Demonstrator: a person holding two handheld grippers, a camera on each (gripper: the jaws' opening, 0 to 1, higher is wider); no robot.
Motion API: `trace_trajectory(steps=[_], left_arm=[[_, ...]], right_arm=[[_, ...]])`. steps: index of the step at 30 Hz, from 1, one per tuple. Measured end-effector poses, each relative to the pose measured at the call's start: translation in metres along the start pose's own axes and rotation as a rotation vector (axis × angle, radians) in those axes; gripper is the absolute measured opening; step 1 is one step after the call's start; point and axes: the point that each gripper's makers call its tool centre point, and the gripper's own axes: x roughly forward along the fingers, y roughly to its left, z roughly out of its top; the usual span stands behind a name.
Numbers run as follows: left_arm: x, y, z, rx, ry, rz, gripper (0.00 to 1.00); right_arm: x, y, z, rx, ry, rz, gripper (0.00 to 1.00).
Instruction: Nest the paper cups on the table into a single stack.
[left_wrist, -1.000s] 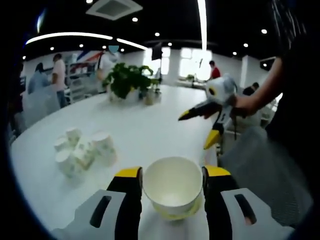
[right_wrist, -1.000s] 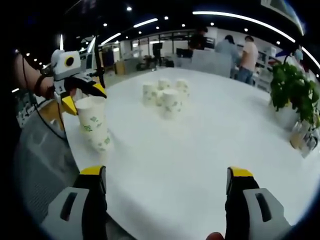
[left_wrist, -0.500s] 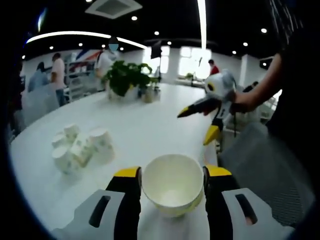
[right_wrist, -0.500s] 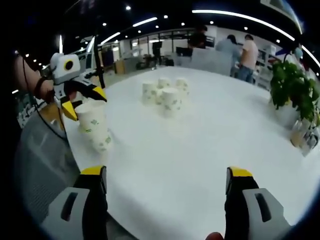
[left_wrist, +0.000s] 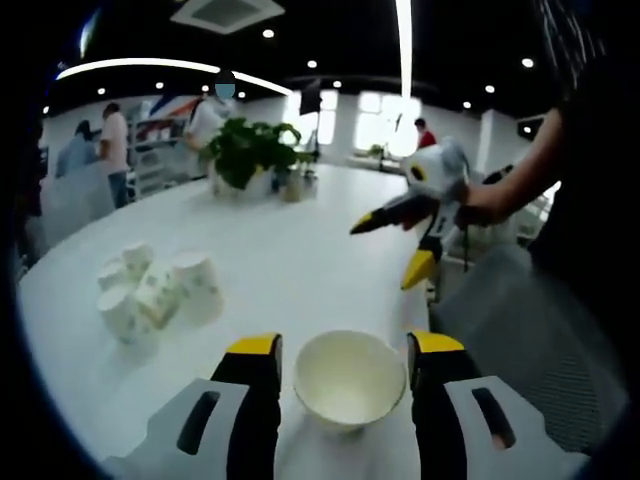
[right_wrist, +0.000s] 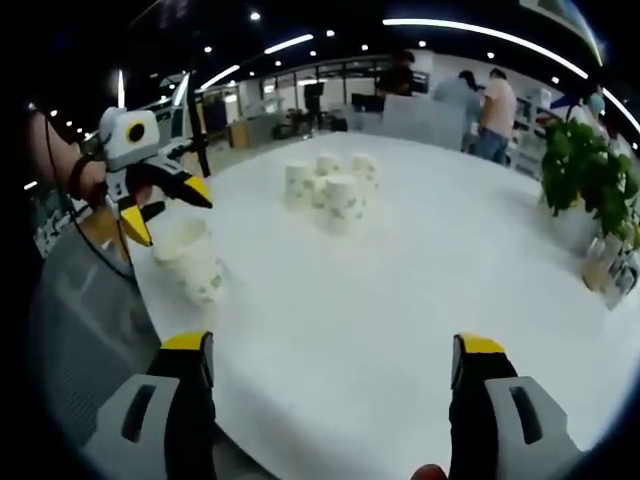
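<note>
Left gripper: jaws spread, hovering above the stacked cup, apart from its rim.
Stacked cup: seen upright near the edge of the white table; in the right gripper view, under the left gripper.
Loose cups: clustered farther along the table.
Right gripper: jaws held wide, nothing pinched.

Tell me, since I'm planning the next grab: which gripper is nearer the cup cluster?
Hard to call. The left gripper, straddling a stacked cup, and the right gripper both sit well back from the cluster.
</note>
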Motion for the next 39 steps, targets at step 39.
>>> trace_trajectory(steps=[39], left_arm=[[-0.038,0.035,0.015,-0.066,-0.095,0.173,0.52]], right_arm=[[0.0,0.002,0.002,-0.005,-0.009,0.004,0.97]])
